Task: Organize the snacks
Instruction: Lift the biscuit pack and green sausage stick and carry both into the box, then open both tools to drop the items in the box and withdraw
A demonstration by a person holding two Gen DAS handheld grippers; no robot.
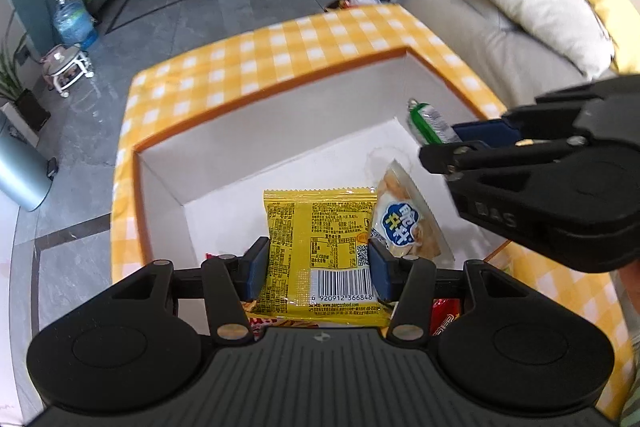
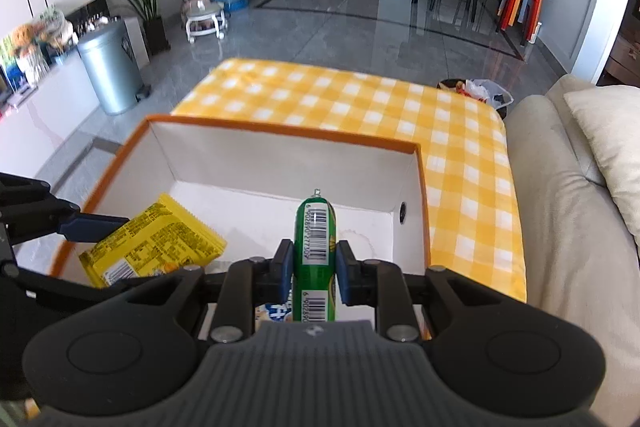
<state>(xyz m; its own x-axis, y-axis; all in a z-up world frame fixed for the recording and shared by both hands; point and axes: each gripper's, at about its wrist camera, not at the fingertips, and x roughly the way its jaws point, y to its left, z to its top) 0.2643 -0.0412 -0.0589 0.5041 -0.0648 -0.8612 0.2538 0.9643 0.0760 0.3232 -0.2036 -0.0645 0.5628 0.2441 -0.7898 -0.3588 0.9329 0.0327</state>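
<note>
The yellow snack packet (image 1: pixel 320 259) is up over the orange-rimmed box (image 1: pixel 280 107), pinched flat across its width, barcode face to the camera, its long axis running forward, away from the jaws and toward the box's far wall. The left gripper (image 1: pixel 318 267) has it — jaws clenched on both side edges of the packet. Over on the other side, the green sausage stick (image 2: pixel 315 255) stands between the right gripper (image 2: pixel 314 263) pads, jaws clamped on its middle, its long axis also pointing straight ahead with the crimped tip toward the far wall.

Both loads hang inside the box's outline, above its white floor. Beneath the left hand there is already a clear-fronted pack with a blue logo (image 1: pixel 404 223) lying at an angle, and a red wrapper (image 1: pixel 444 315) peeks out below the jaws. Open floor lies ahead of both grippers, toward the back corners.

The right hand looks nearer the right wall, the left nearer the left — so each piece likely wants to go down forward on its own side, without crossing. The box sits on a table with a yellow checked cloth (image 2: pixel 400 99), a sofa (image 2: pixel 560 227) just beside it.
</note>
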